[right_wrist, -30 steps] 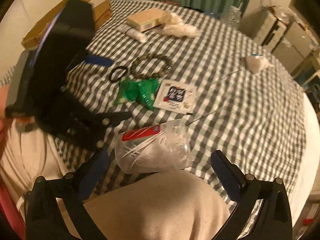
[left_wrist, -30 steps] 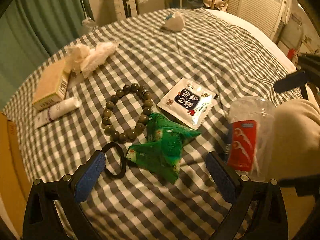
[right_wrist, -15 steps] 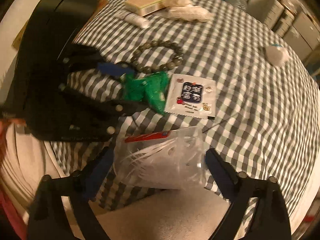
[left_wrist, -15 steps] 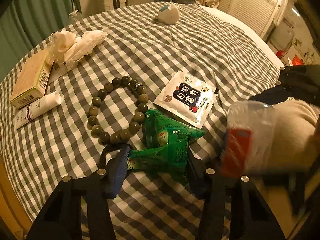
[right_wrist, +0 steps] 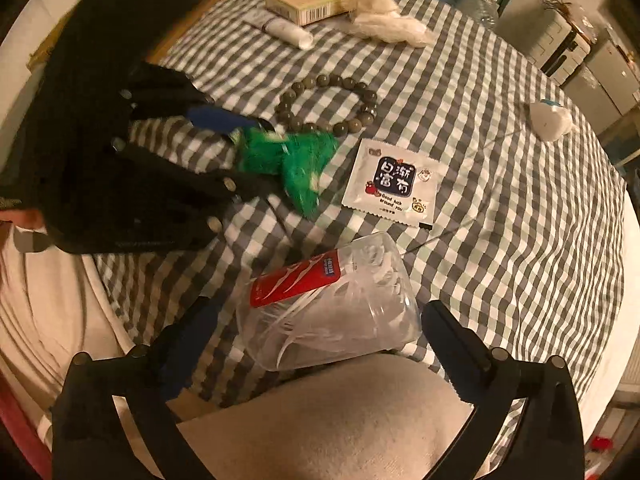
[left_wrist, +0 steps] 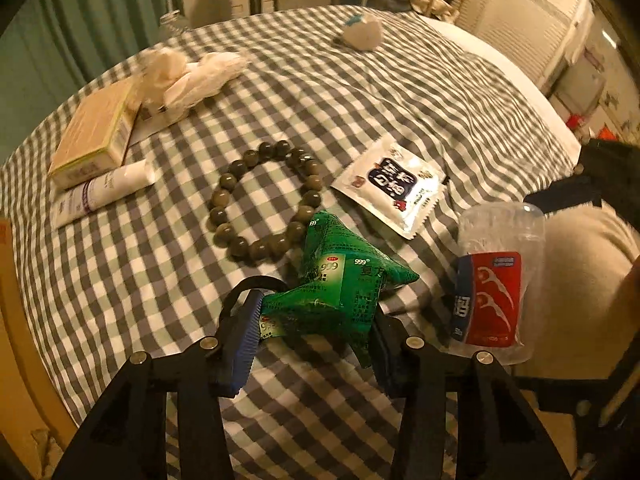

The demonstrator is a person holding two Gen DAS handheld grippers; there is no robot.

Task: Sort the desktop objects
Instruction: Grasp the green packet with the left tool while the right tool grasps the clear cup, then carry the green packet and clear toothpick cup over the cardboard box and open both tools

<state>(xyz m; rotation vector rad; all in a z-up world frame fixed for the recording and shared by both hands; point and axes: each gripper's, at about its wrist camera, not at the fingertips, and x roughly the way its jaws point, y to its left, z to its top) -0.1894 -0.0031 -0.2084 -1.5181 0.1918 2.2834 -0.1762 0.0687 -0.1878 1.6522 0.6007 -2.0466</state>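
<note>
My left gripper [left_wrist: 316,334] is shut on the green medicine packets [left_wrist: 340,284] and holds them just above the checked cloth [left_wrist: 140,264]; they also show in the right wrist view [right_wrist: 292,160]. My right gripper [right_wrist: 316,332] is open, its fingers on either side of a clear floss-pick tub [right_wrist: 332,304] with a red label, not touching it. The tub also shows in the left wrist view [left_wrist: 496,280]. A bead bracelet [left_wrist: 268,204] and a white sachet [left_wrist: 394,186] lie beyond the packets.
A black hair tie [left_wrist: 240,292] lies beside the left finger. A box [left_wrist: 96,132], a white tube [left_wrist: 102,192] and crumpled tissue [left_wrist: 192,76] sit at the far left. A white round object [left_wrist: 362,32] lies far back. A beige cushion [right_wrist: 328,416] is under the right gripper.
My left gripper moved forward and closed on the green packets, lifting them slightly. My right gripper came closer to the floss tub and stays open.
</note>
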